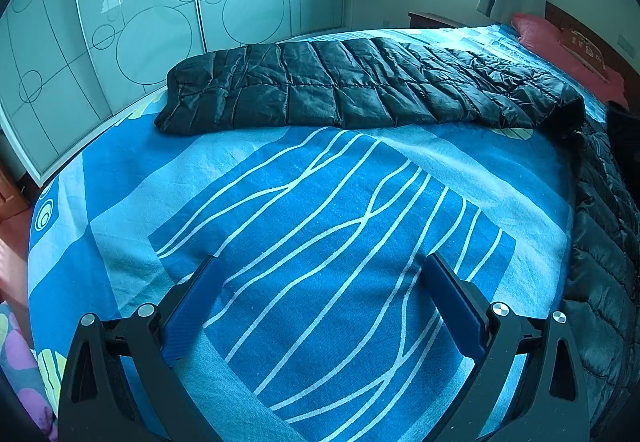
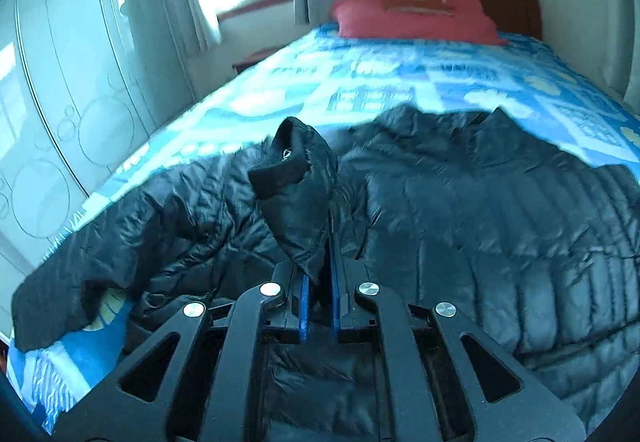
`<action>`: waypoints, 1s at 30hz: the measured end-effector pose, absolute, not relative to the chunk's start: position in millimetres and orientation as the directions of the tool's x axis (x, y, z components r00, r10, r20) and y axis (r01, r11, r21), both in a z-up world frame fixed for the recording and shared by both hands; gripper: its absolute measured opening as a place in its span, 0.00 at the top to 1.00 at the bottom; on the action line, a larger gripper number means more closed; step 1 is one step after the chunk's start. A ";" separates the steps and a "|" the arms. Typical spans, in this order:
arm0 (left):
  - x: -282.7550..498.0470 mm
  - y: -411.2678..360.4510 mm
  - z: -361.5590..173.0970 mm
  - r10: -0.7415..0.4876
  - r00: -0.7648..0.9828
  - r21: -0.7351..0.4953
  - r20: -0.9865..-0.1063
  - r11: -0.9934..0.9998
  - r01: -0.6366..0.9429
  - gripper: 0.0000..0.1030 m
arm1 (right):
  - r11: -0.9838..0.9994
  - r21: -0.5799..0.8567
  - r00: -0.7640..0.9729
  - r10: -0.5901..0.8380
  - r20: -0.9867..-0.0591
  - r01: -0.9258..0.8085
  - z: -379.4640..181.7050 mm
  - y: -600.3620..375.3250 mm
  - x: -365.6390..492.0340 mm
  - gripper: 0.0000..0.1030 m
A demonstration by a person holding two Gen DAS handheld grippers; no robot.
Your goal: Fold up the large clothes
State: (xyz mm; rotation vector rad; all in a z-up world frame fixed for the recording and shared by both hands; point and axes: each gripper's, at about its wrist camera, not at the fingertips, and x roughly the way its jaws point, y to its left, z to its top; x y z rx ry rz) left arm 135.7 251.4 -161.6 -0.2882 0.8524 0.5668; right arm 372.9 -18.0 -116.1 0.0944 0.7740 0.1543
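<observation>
Two grippers, one black puffer coat [image 1: 340, 90] lying across the blue bedsheet [image 1: 320, 222], well short of the red pillow [image 2: 416, 20]. Left gripper [image 1: 320, 306] hovers wide open over bare sheet on the near side of the coat, holding nothing. Right gripper [image 2: 319, 242] is clamped on a sleeve cuff [image 2: 288, 162], lifting it off the coat. Looks like the sleeve-fold step; next, I'd guess, carry it inward over the body.

Left claw [image 1: 320, 306] agape, right claw [image 2: 319, 242] clamped.
</observation>
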 end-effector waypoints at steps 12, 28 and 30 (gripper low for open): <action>136.0 251.1 -161.6 0.354 0.523 -0.017 -0.775 0.816 -0.578 0.04 | 0.958 0.199 0.715 0.285 -0.639 -0.205 -72.4 -107.3 311.7 0.38; 137.0 249.5 -161.7 0.364 0.516 -0.002 -0.775 0.815 -0.579 0.04 | 0.961 0.126 0.614 -0.054 -0.788 0.247 -146.1 -369.0 301.8 0.94; 137.4 249.0 -161.8 0.366 0.515 0.000 -0.775 0.815 -0.579 0.04 | 0.959 0.147 0.618 -0.037 -0.785 0.243 -133.7 -370.6 299.9 0.94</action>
